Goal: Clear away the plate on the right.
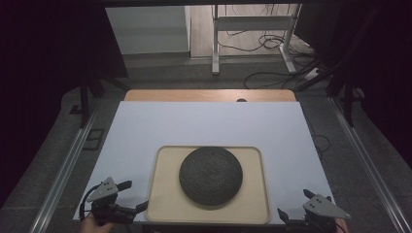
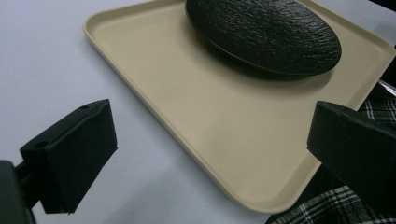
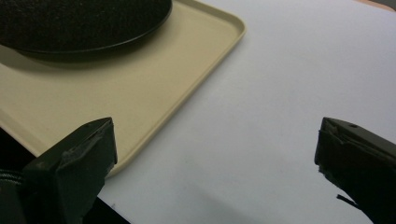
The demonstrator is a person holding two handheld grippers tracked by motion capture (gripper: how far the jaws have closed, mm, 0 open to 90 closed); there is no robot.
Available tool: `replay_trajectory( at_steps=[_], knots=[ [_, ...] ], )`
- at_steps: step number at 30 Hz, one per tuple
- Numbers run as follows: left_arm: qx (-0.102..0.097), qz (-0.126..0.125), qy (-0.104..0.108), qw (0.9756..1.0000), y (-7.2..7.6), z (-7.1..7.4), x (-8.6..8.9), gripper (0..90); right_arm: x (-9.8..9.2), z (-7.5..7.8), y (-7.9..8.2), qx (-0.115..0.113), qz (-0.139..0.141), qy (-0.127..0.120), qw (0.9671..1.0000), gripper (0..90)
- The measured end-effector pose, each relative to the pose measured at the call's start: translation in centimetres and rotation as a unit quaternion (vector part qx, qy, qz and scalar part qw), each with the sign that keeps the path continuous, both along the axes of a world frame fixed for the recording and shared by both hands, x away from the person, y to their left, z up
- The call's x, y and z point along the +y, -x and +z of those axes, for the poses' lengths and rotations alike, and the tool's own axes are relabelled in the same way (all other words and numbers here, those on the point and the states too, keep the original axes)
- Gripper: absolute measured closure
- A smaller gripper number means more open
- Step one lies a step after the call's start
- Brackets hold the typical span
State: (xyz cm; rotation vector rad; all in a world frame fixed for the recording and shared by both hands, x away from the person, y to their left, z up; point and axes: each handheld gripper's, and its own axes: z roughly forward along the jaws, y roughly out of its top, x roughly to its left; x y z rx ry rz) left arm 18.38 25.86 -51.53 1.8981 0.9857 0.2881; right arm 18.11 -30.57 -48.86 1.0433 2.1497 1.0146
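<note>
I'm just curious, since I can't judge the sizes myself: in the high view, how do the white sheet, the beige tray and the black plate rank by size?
Largest to smallest:
1. White sheet
2. Beige tray, lying on the sheet
3. Black plate, lying within the tray's rim

my left gripper (image 1: 132,196) and right gripper (image 1: 294,208) are both black, each topped by a grey three-cornered plate dotted with small dark screws and ending in blocky matte black jaws, with a black cable looping off the left one, and i wear black-and-white plaid.
</note>
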Motion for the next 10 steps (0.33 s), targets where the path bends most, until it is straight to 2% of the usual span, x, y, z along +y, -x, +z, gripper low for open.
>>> replay_trajectory(
  at_steps=[10],
  knots=[
    [0.000, 0.000, 0.000, 1.0000, -0.05, 0.01, -0.03, 1.1, -0.66, -0.76, -0.08, 0.019, -0.015, 0.010, 0.9996, 0.0]
  ],
)
